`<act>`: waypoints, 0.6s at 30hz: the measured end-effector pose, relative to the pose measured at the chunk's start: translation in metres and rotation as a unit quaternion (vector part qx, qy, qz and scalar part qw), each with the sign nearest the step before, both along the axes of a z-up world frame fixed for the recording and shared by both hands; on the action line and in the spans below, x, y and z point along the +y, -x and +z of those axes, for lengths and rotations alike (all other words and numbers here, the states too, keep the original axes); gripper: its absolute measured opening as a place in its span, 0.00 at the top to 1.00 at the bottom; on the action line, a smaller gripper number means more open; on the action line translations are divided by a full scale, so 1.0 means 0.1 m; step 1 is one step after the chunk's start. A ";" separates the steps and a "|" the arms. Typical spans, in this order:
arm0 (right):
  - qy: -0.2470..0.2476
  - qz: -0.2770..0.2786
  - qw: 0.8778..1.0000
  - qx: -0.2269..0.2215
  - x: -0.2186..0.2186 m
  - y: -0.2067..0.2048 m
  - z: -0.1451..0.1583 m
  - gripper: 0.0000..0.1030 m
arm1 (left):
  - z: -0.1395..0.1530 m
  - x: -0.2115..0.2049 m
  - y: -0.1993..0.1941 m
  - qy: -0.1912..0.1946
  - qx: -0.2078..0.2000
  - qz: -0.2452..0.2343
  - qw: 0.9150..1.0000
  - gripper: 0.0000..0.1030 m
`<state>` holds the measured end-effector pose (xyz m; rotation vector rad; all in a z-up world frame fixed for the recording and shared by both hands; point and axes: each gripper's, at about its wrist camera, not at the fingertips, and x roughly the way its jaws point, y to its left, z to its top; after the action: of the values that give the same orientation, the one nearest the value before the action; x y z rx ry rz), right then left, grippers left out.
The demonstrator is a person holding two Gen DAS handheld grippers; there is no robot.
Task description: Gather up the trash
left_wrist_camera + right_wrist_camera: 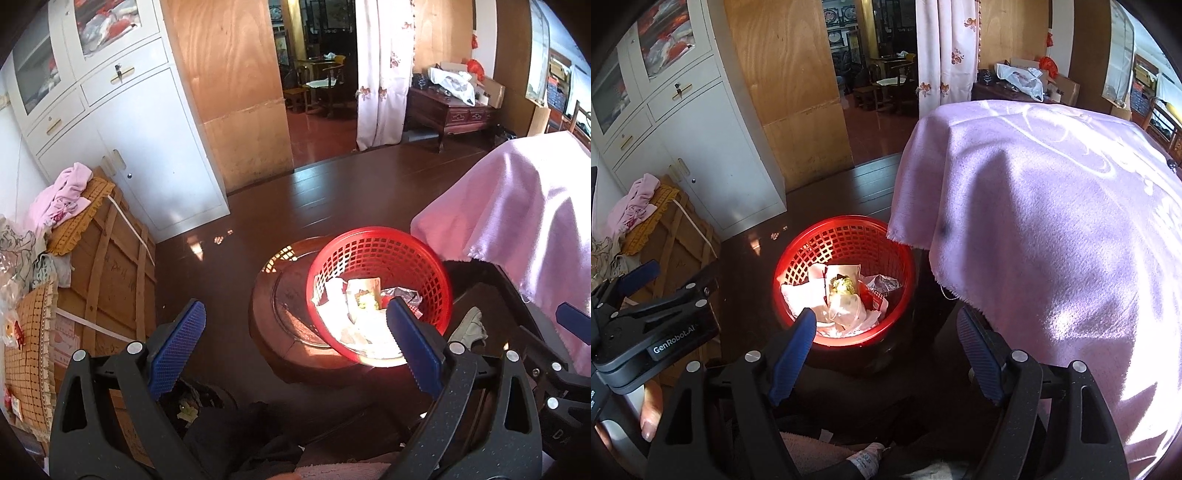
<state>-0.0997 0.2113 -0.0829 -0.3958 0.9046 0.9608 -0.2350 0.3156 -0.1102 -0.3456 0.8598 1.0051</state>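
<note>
both of our hand-held grippers, left hand-held gripper [295, 350] and right hand-held gripper [886, 354], are released and carry nothing. we judge the next piece should be pinched lightly and dropped well inside the rim. the red basket [798, 243] on the round stool [266, 332] sits at twelve o'clock just beyond our right fingertips, trash [838, 295] already inside, beside the pink cloth [1052, 221]

Open from above, the red plastic mesh basket [846, 236] is crowded on its right by draped pink cloth [1052, 221]; bare dark wooden floor [295, 206] beyond.
</note>
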 end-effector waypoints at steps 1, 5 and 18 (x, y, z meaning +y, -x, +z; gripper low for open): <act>0.000 0.000 1.000 0.001 0.00 0.00 0.00 0.25 | 0.01 0.00 0.00 -0.001 -0.003 -0.001 1.000 0.08; -0.003 -0.001 1.000 -0.001 -0.02 0.01 0.02 0.25 | 0.06 -0.05 0.02 -0.013 -0.007 -0.001 1.000 0.08; -0.005 0.003 1.000 -0.005 -0.03 0.03 0.04 0.25 | 0.14 -0.08 0.00 -0.019 -0.008 -0.009 1.000 0.08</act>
<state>-0.1031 0.2080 -0.0786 -0.3956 0.8903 0.9685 -0.2347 0.3071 -0.0961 -0.3127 0.8271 1.0004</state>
